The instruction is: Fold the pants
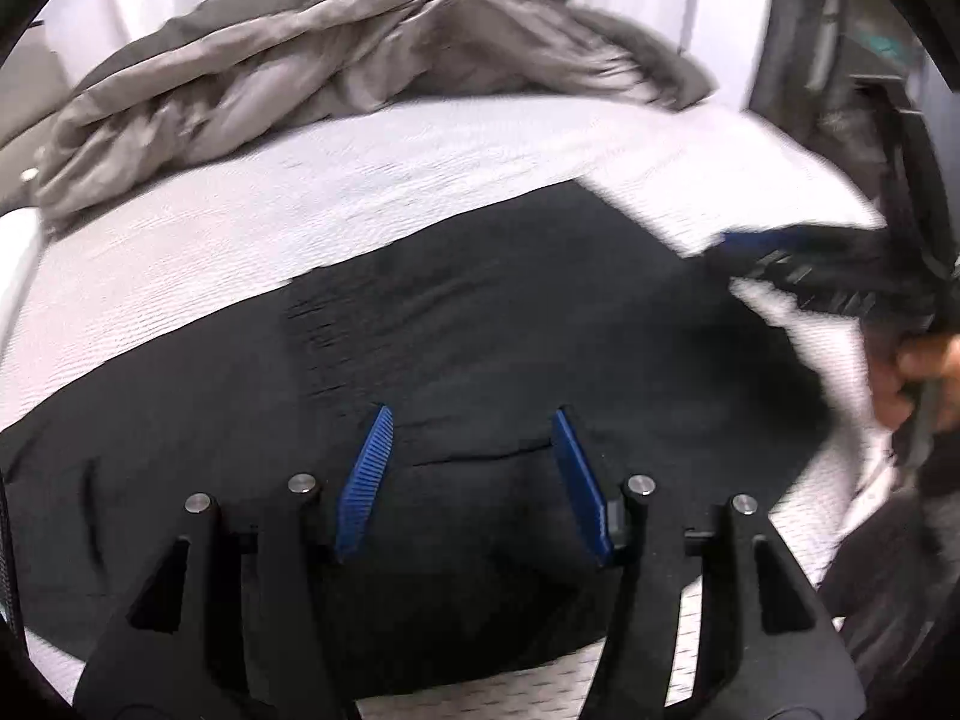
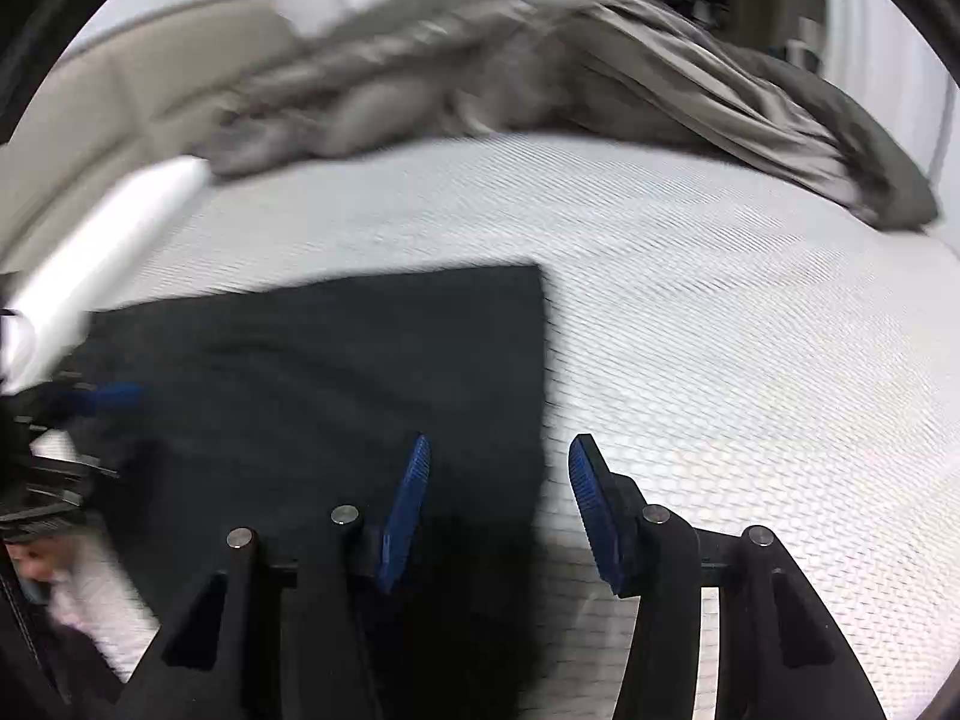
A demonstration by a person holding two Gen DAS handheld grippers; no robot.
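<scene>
- Black pants (image 1: 480, 324) lie flat on the white textured mattress (image 1: 300, 210), near its front edge; they look already doubled into a broad dark slab w/ a straight far edge & a squared corner in the right wrist view (image 2: 528, 276).
- Left gripper (image 1: 471, 468) hangs over the mid of the fabric, blue pads (image 1: 366, 474) spread, nothing between them – not pinching cloth.
- Right gripper (image 2: 498, 504) also spread & empty; it straddles the pants' right edge, one pad over black cloth, the other over bare mattress.
- Each claw shows blurred at the edge of the other's view, w/ a bit of the person's hand (image 1: 918, 372) behind the right one.
- Step, my read: between folds – a fold looks laid down, both claws free of the cloth. Can't tell how many folds remain.
- Next move prob. calls for both claws to drop to one end of the slab, pinch all layers at two corners, lift & carry them over evenly so edges line up; thin cloth may slip or bunch.
- Crumpled grey-brown duvet (image 1: 336, 54) sits well apart at the far side, beige headboard (image 2: 120, 96) beyond.
- Writing/brands: none readable; frames are motion-blurred.
</scene>
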